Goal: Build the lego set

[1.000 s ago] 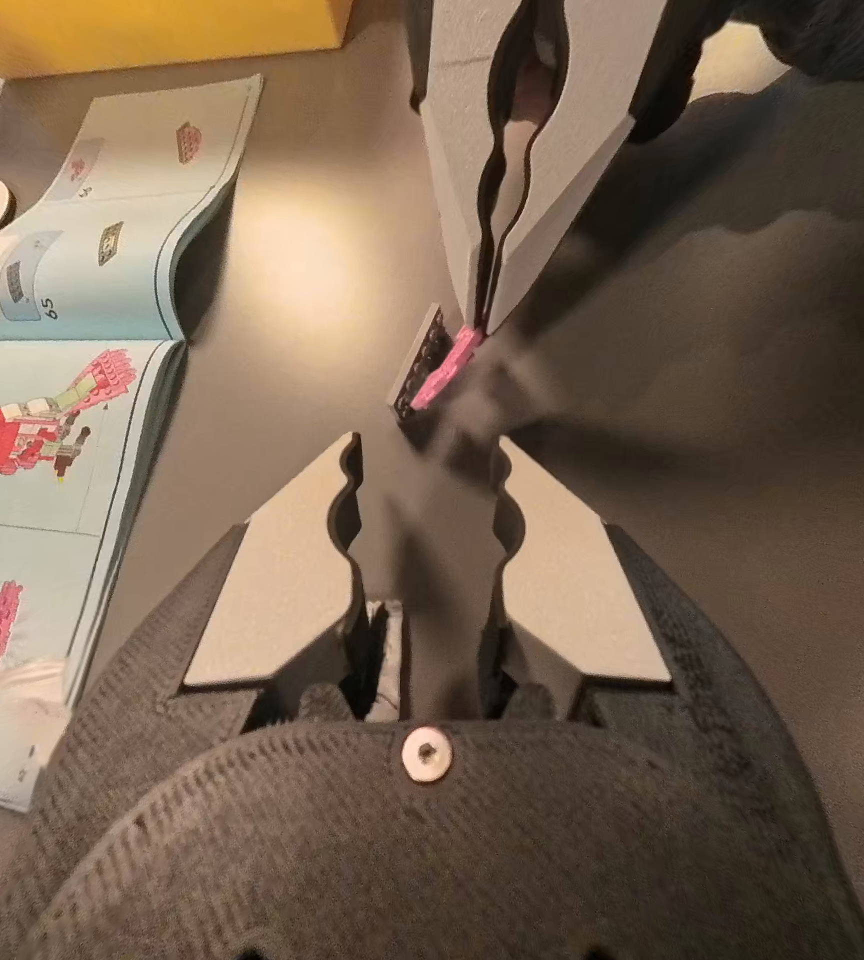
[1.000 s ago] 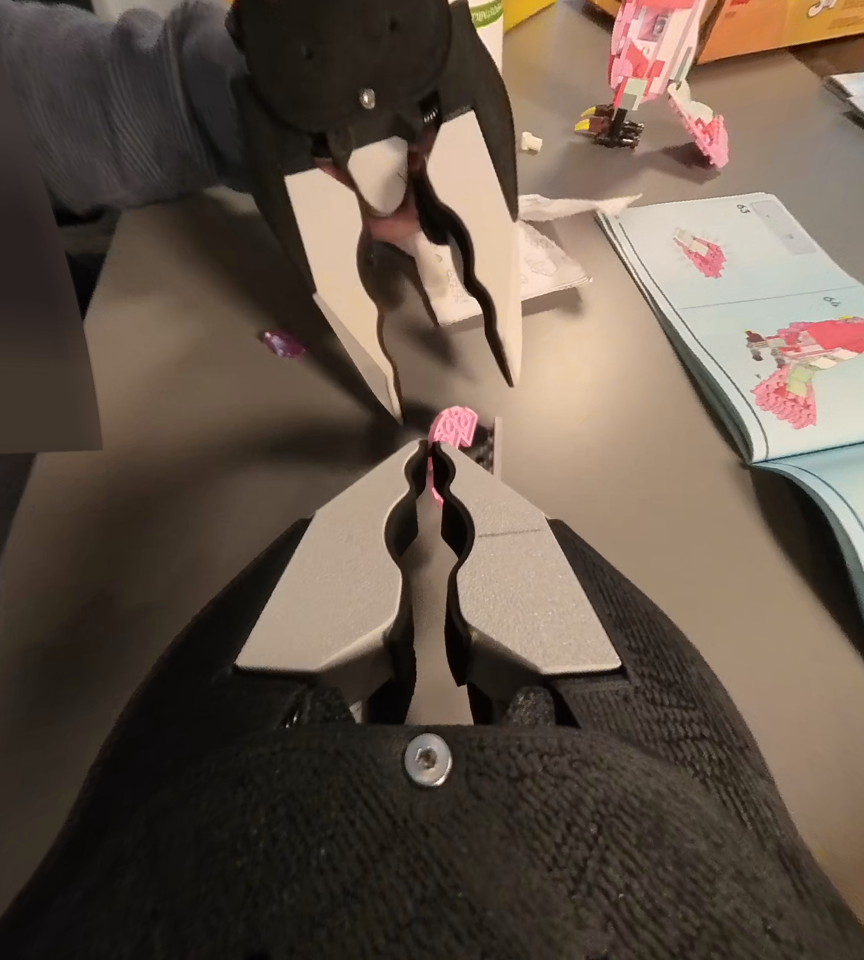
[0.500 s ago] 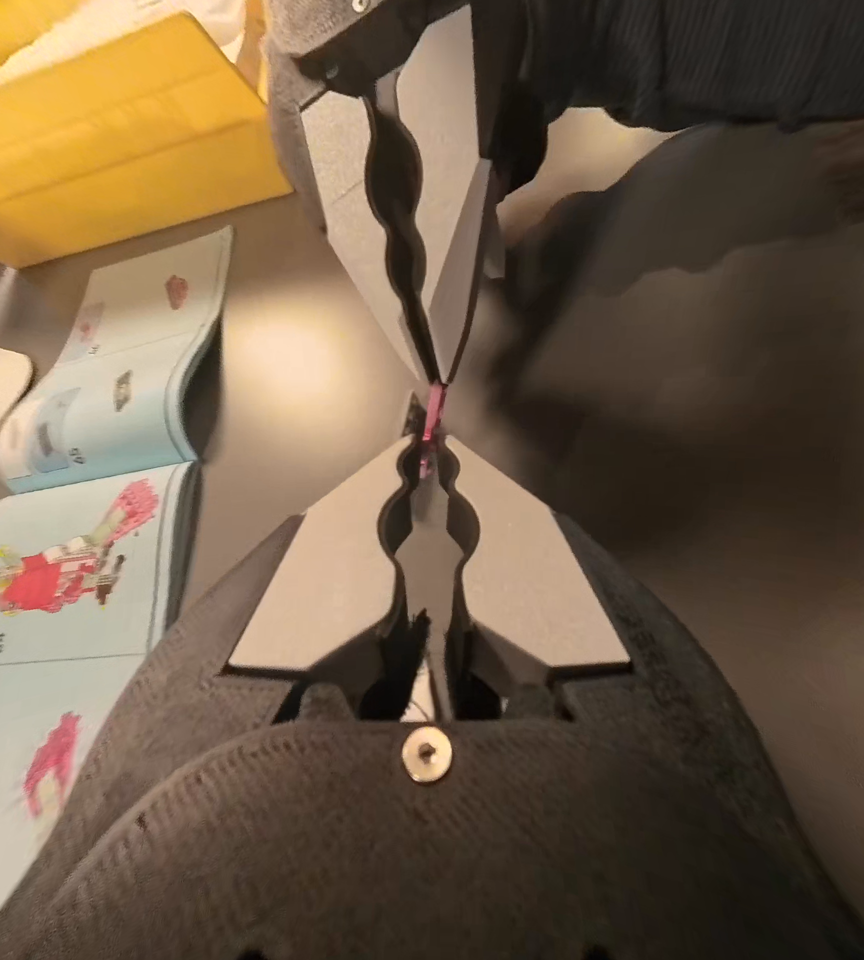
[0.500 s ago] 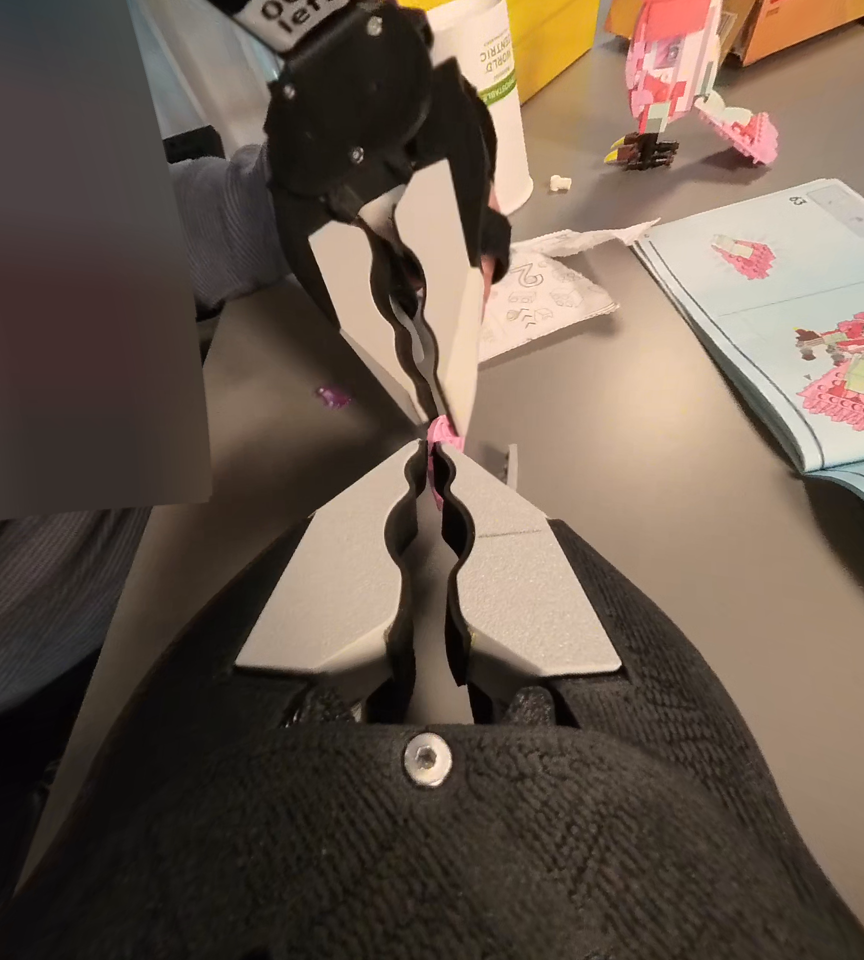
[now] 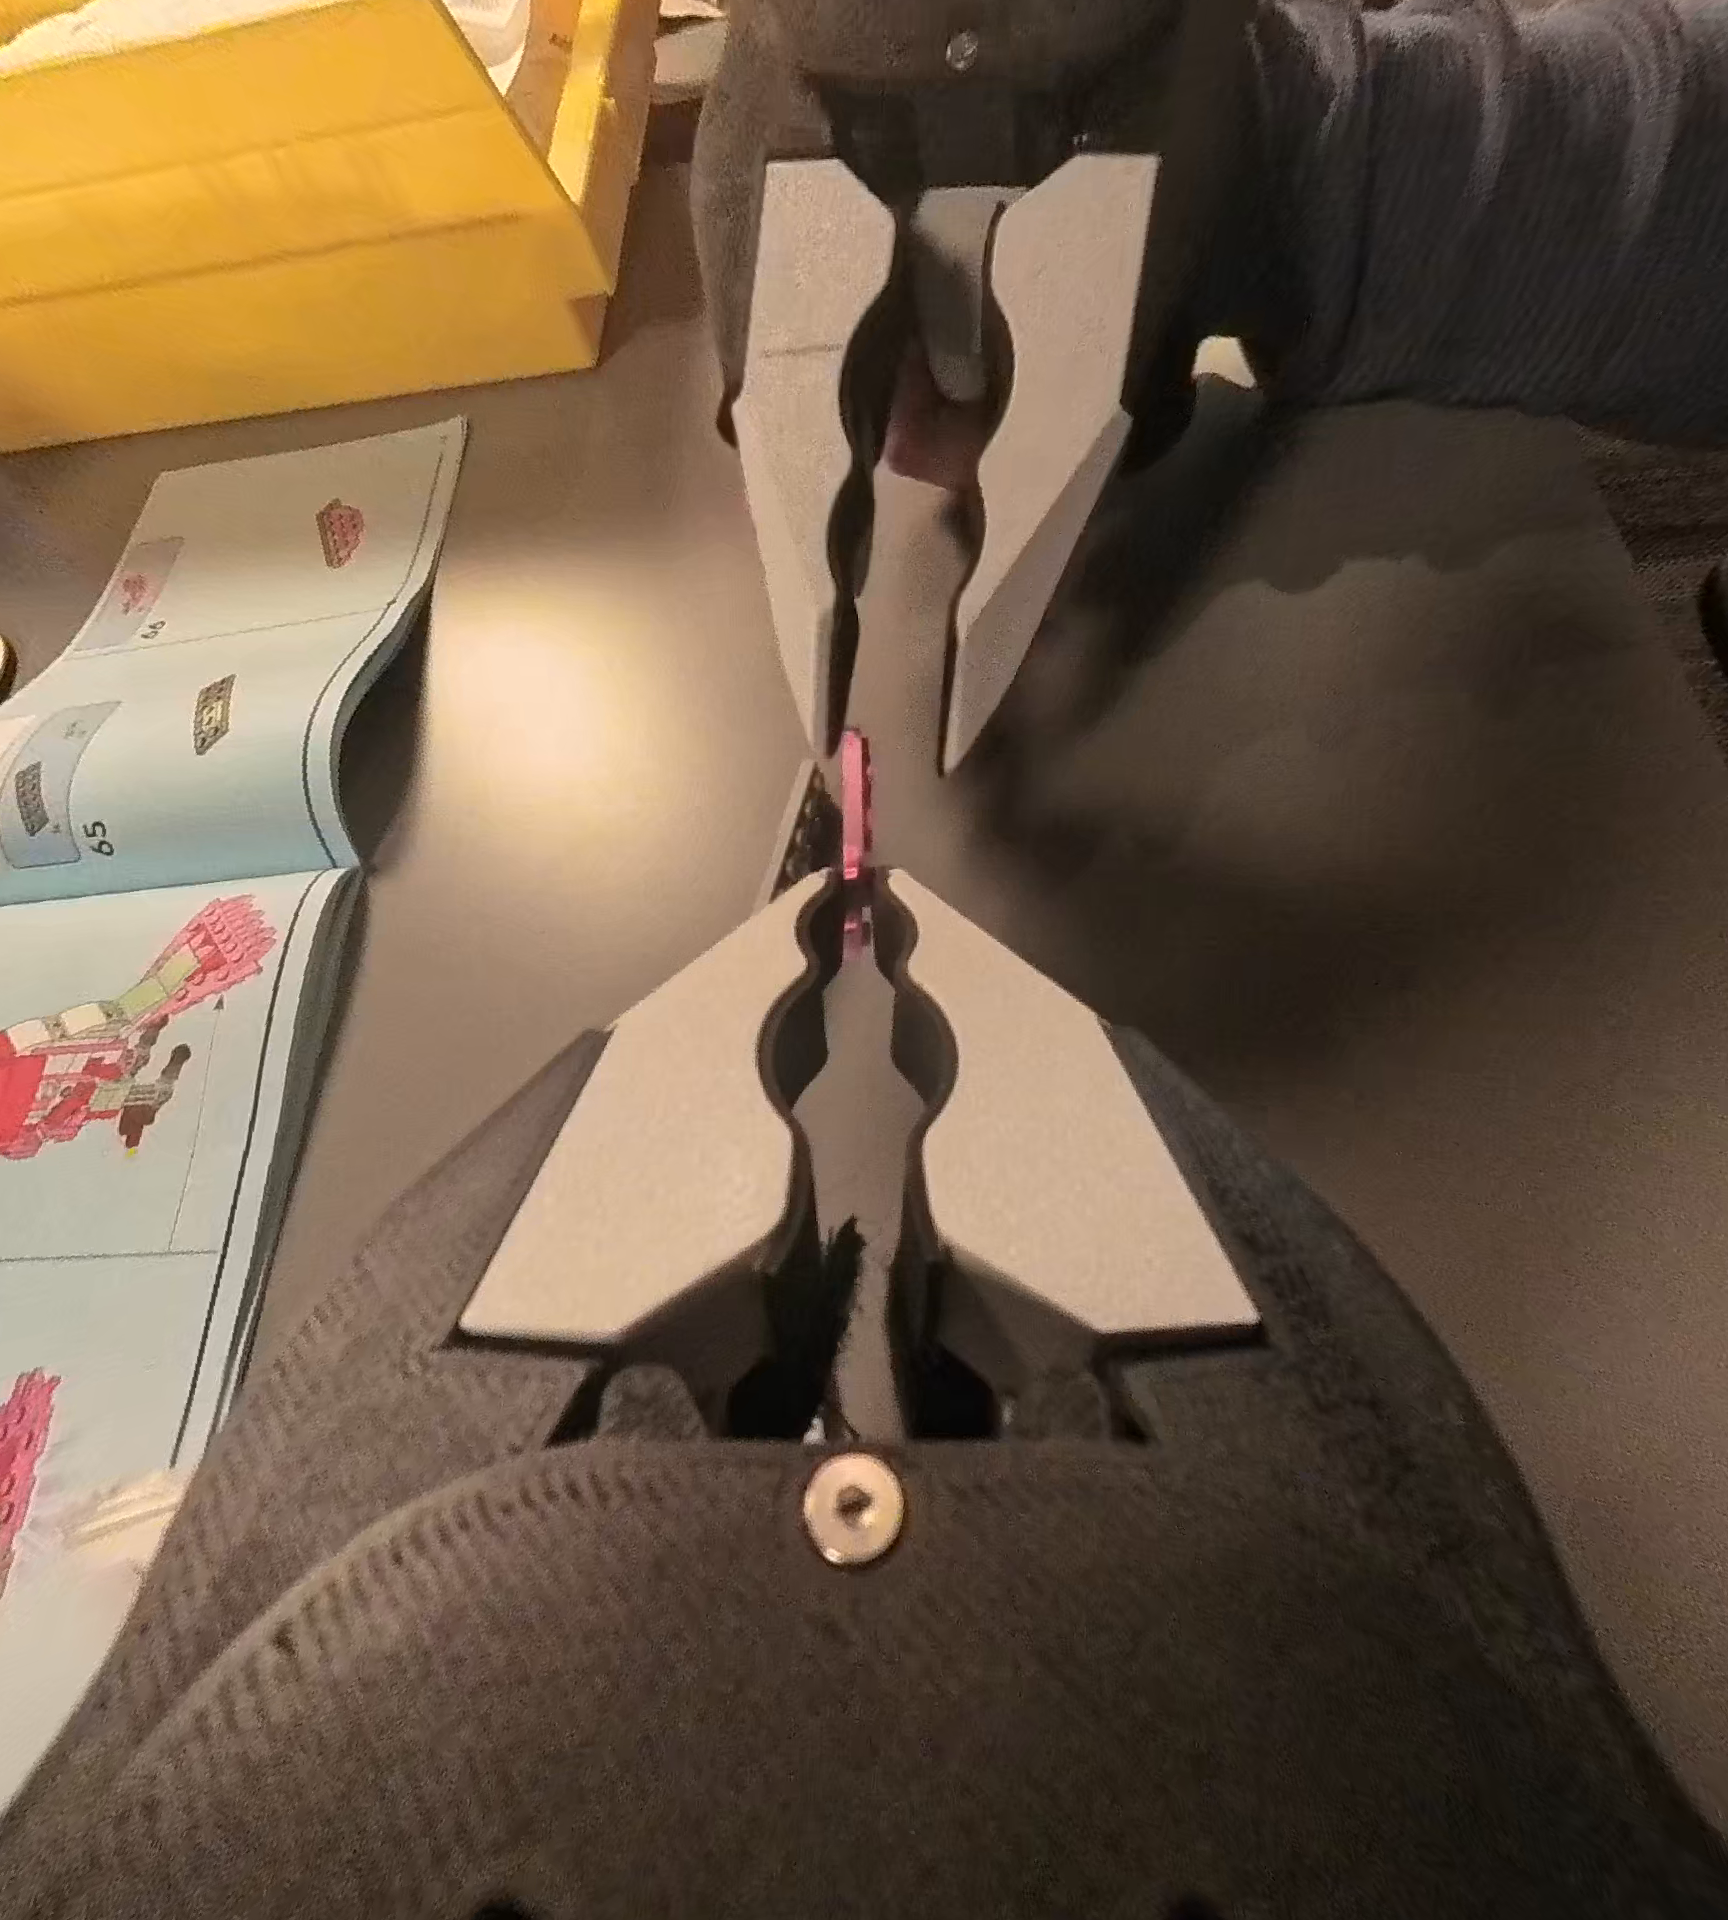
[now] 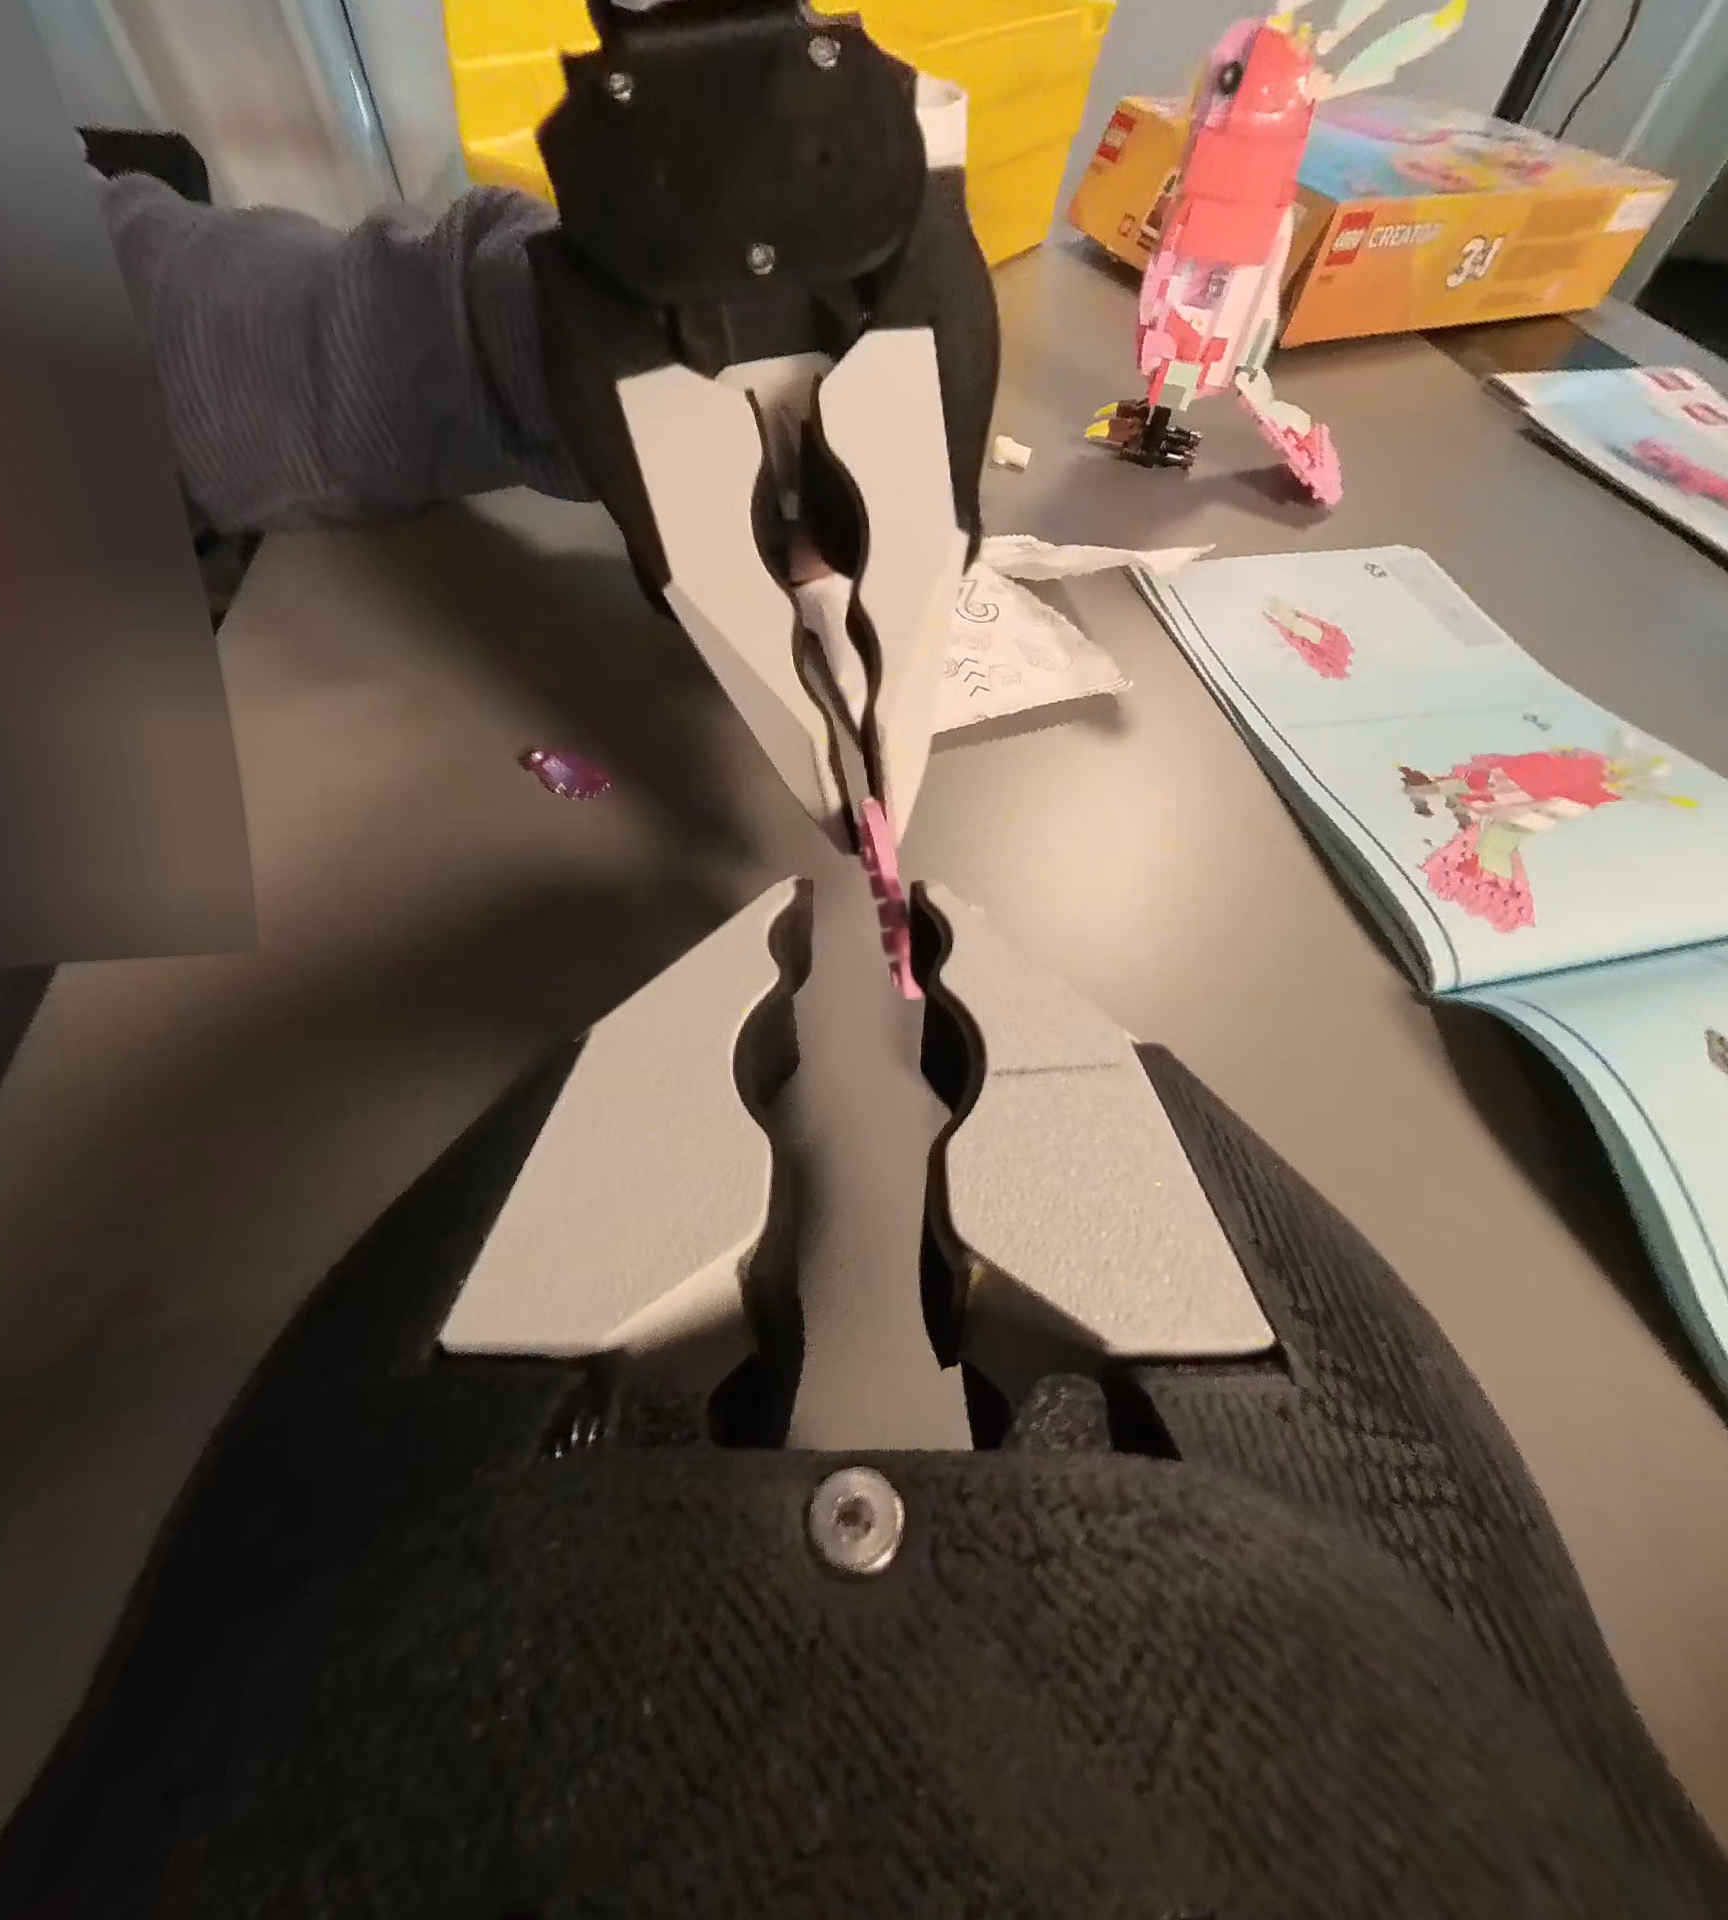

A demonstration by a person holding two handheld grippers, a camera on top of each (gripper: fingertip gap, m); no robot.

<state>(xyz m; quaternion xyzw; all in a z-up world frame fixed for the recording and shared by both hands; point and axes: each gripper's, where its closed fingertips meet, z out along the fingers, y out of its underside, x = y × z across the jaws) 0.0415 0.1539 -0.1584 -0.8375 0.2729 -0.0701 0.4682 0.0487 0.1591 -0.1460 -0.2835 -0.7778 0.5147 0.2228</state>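
My left gripper (image 5: 857, 883) is shut on the near end of a thin pink studded plate (image 5: 853, 810), held edge-on above the dark table (image 5: 1359, 1039). In the right wrist view the left gripper (image 6: 865, 821) comes in from the top, pinching the pink plate (image 6: 886, 904). My right gripper (image 6: 862, 896) is open. The plate's free end hangs between its fingers, close against the right finger (image 6: 943, 966). In the left wrist view the right gripper (image 5: 889, 753) stands open just beyond the plate. A dark grey studded plate (image 5: 806, 821) shows just left of the pink one.
An open pale blue instruction booklet (image 5: 164, 727) lies at the left, and shows in the right wrist view (image 6: 1462, 779). A yellow box (image 5: 216, 208), a pink brick bird (image 6: 1224, 260), an orange box (image 6: 1462, 239), a white paper bag (image 6: 1016, 665) and a small purple piece (image 6: 564, 774) are nearby. Less than 4 cm separates the two grippers' tips. About 10 cm separates my left fingertips from the small purple piece (image 6: 564, 774).
My left gripper closed on the pink plate while my right gripper still held it. My right gripper then opened and let go, so the plate passed from right to left.
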